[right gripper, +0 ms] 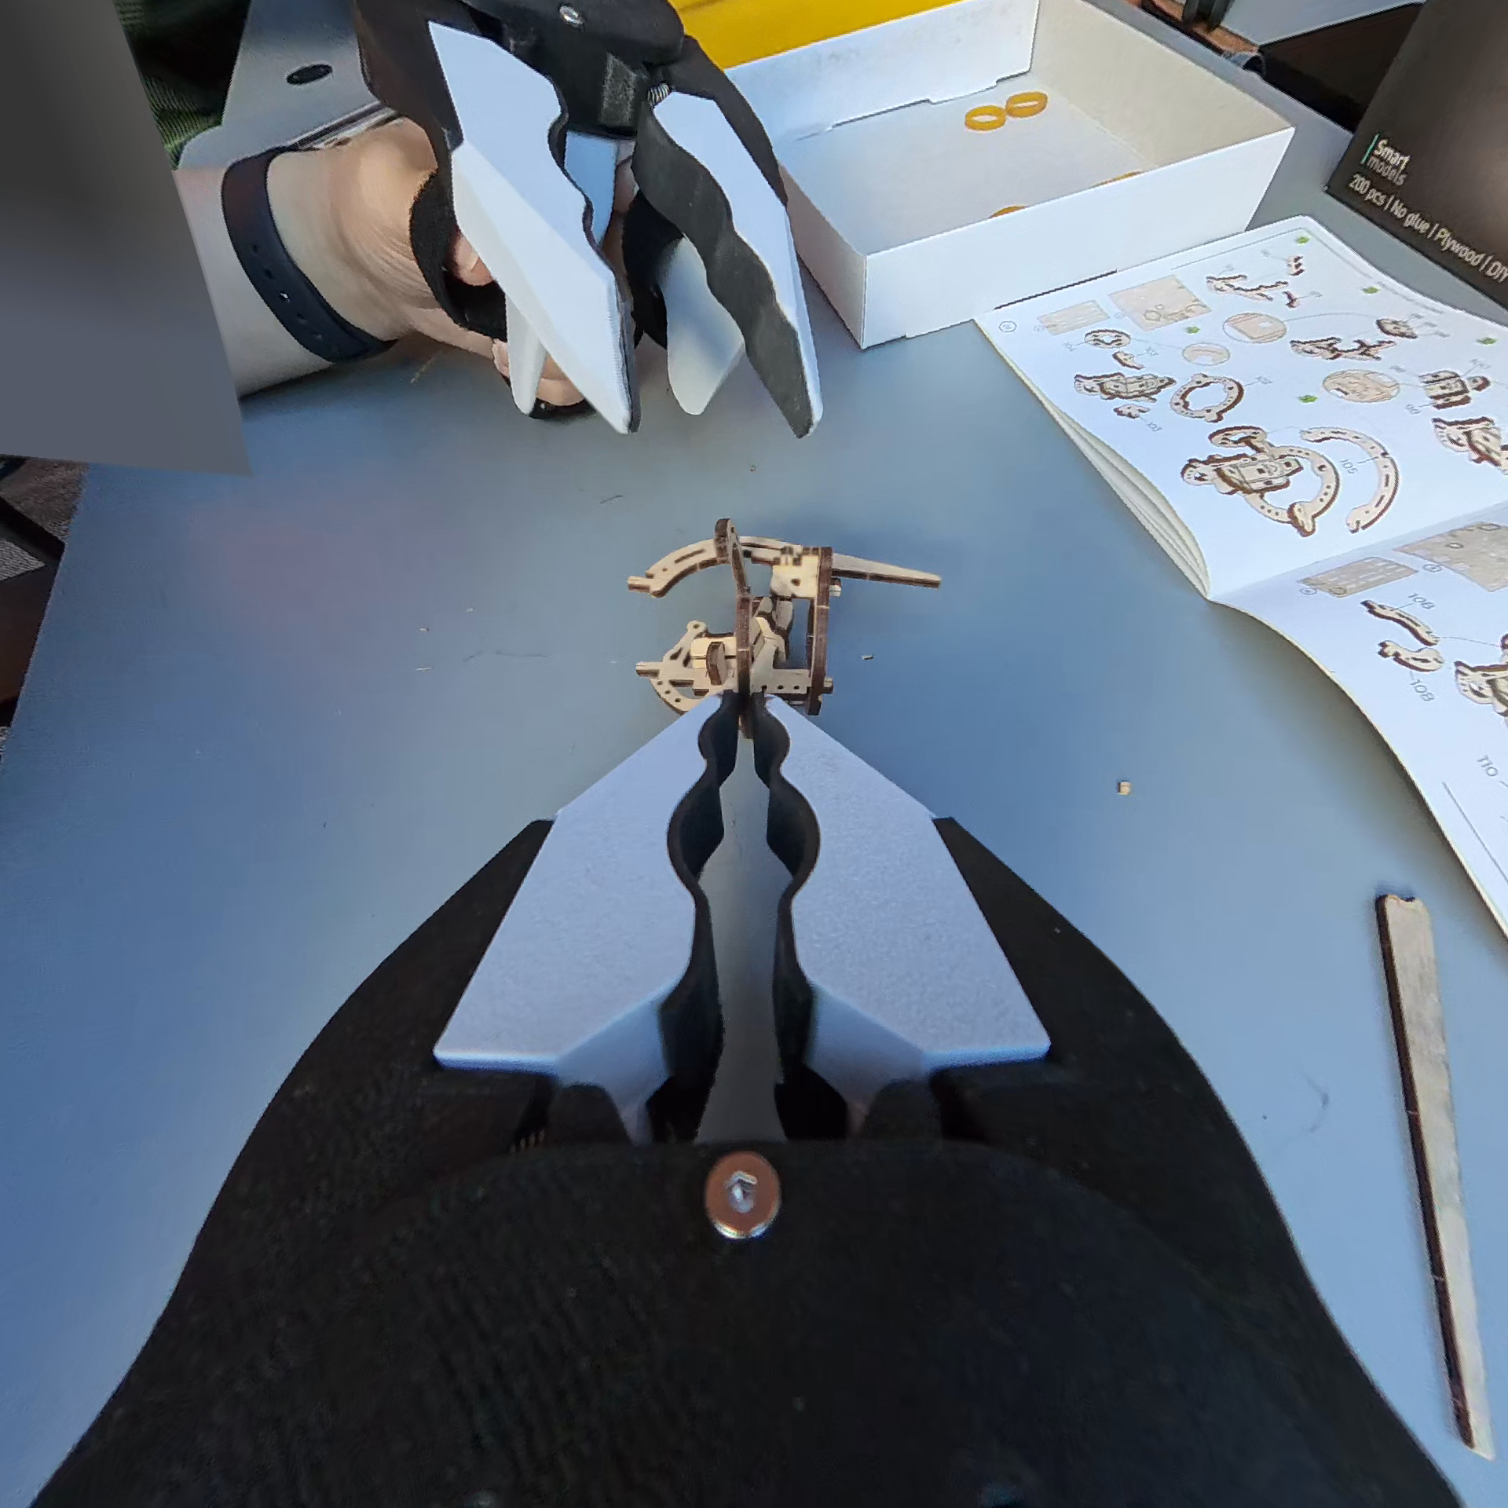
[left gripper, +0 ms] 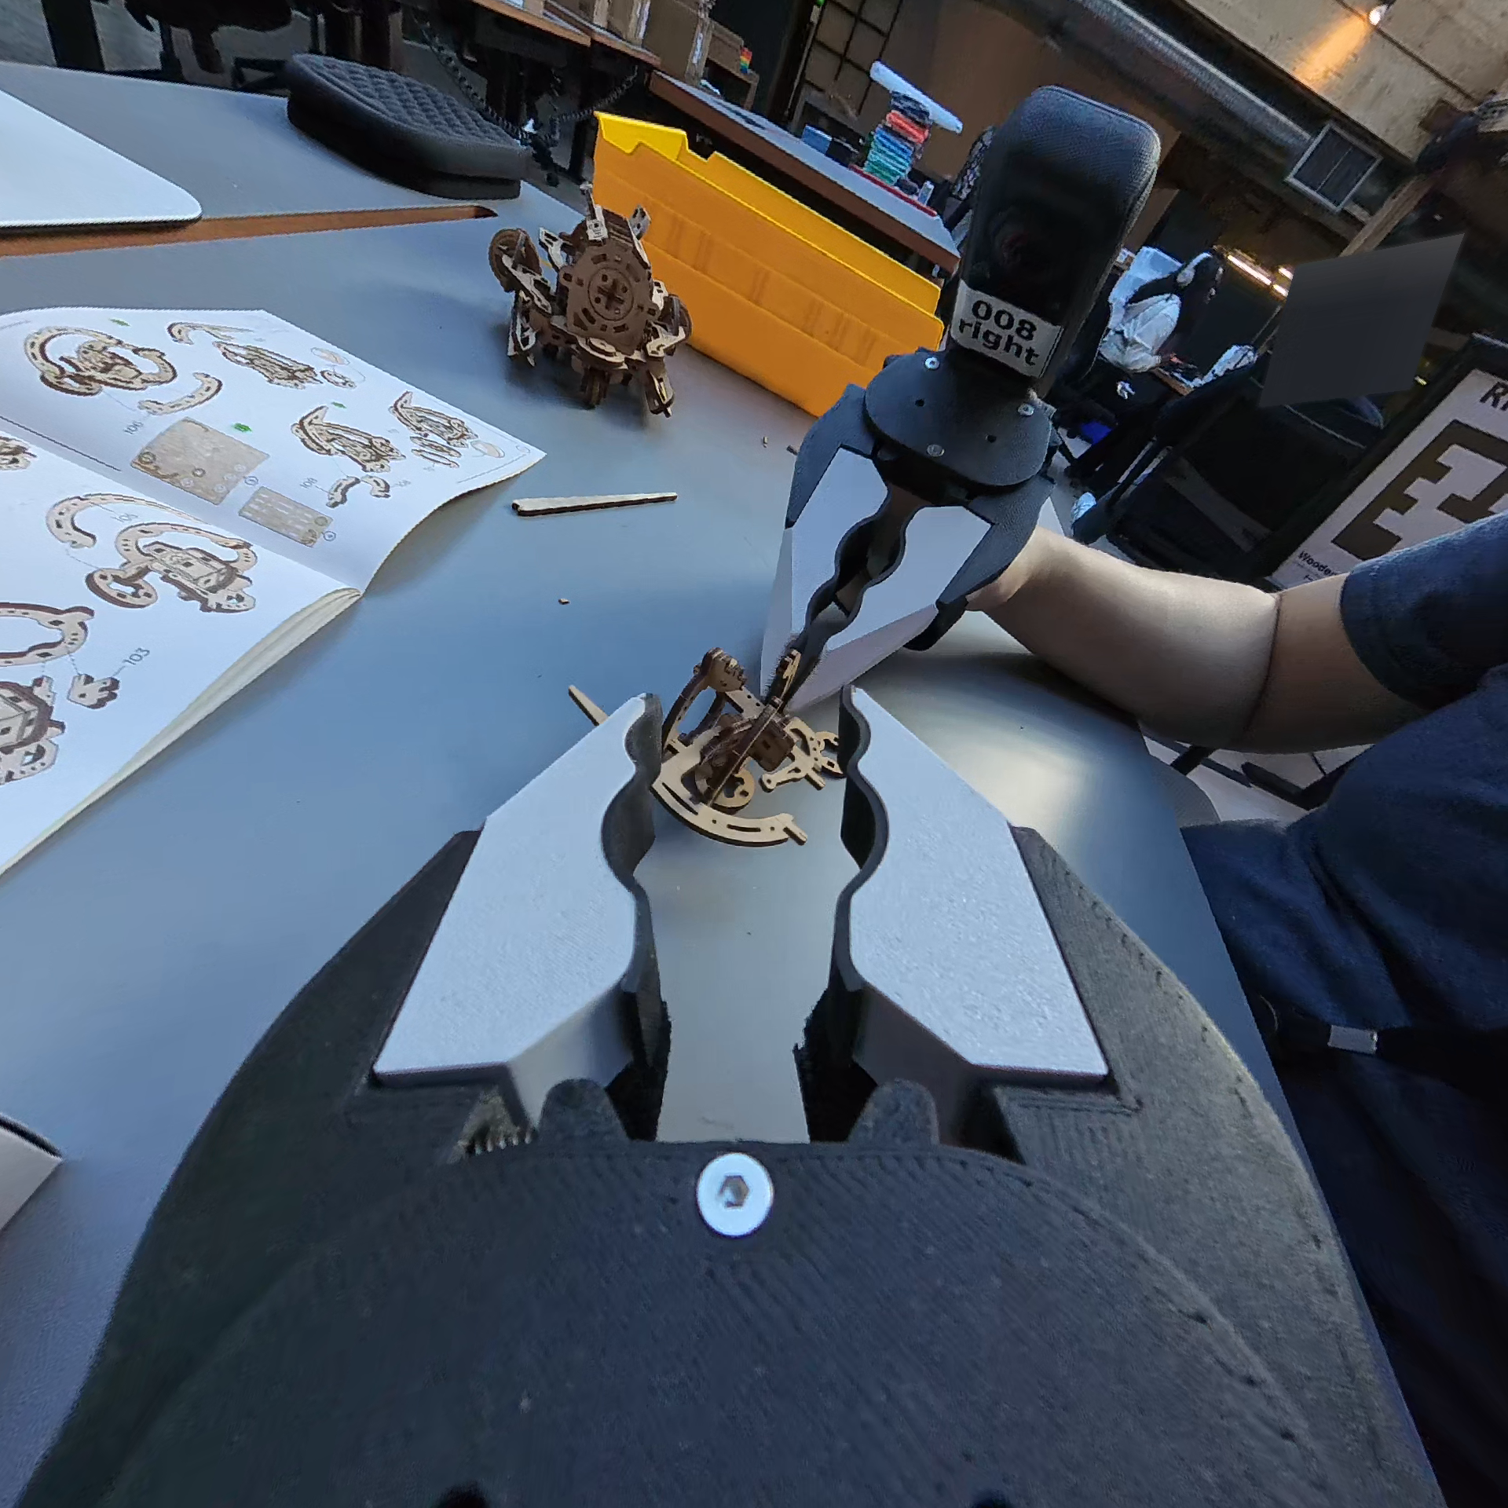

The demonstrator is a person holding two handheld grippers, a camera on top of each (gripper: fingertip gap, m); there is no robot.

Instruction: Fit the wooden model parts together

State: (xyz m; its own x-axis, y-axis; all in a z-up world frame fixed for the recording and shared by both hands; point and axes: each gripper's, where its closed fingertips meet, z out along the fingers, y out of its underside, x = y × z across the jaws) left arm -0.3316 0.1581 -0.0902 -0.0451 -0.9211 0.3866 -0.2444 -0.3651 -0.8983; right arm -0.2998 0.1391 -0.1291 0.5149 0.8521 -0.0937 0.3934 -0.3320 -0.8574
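On the grey desk (right gripper: 245,734) the small wooden model (right gripper: 747,620) sits between your tongs. Your right tongs (right gripper: 747,722) pinch its thin arch piece. Your left tongs (left gripper: 747,734) hang wide and empty. Squeeze too hard and the thin wood may snap.

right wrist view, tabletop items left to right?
Person's hand → left claw → small wooden assembly held by the shut right claw → white box → instruction booklet
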